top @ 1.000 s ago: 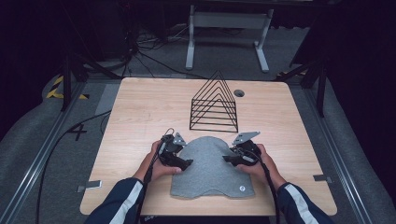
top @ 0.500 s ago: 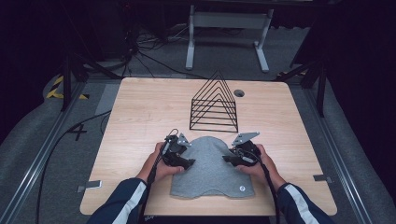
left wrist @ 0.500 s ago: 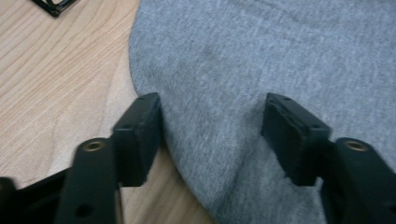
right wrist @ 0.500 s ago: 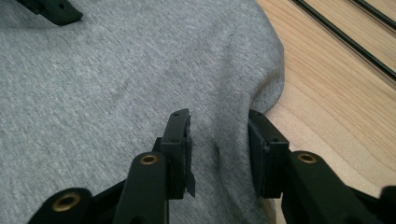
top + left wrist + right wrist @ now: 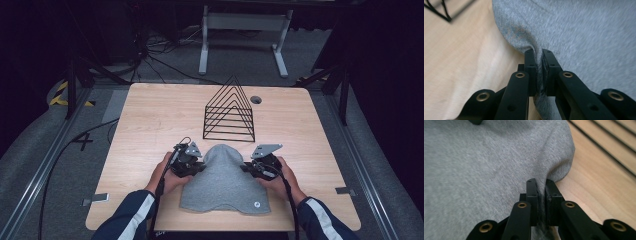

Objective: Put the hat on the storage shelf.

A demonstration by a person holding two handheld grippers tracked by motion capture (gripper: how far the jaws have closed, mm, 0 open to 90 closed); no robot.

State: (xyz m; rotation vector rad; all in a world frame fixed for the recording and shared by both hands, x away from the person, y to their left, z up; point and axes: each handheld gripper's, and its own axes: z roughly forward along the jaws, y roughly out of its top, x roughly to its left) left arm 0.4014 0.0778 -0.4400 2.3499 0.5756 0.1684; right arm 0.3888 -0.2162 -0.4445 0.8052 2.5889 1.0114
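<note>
High view: both claws, left claw (image 5: 196,167) and right claw (image 5: 248,168), pinch grey cloth (image 5: 223,180).

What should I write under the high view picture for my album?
Two hand-held tools, left tool and right tool, pinch a grey beanie near a black wire rack.

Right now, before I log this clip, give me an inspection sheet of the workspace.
Surface: wooden table, round hole near its far edge.
Job's things: grey cloth lying flat at the near edge, a small round tag near its hem.
Clutter: black wire rack standing beyond the cloth, apart from it.
Grippers: left gripper shut on the cloth's left edge; right gripper shut on its right edge.
Cables: one trails from each gripper along the forearm; more on the floor.
Surroundings: dark room, grey floor, white stand behind the table.
</note>
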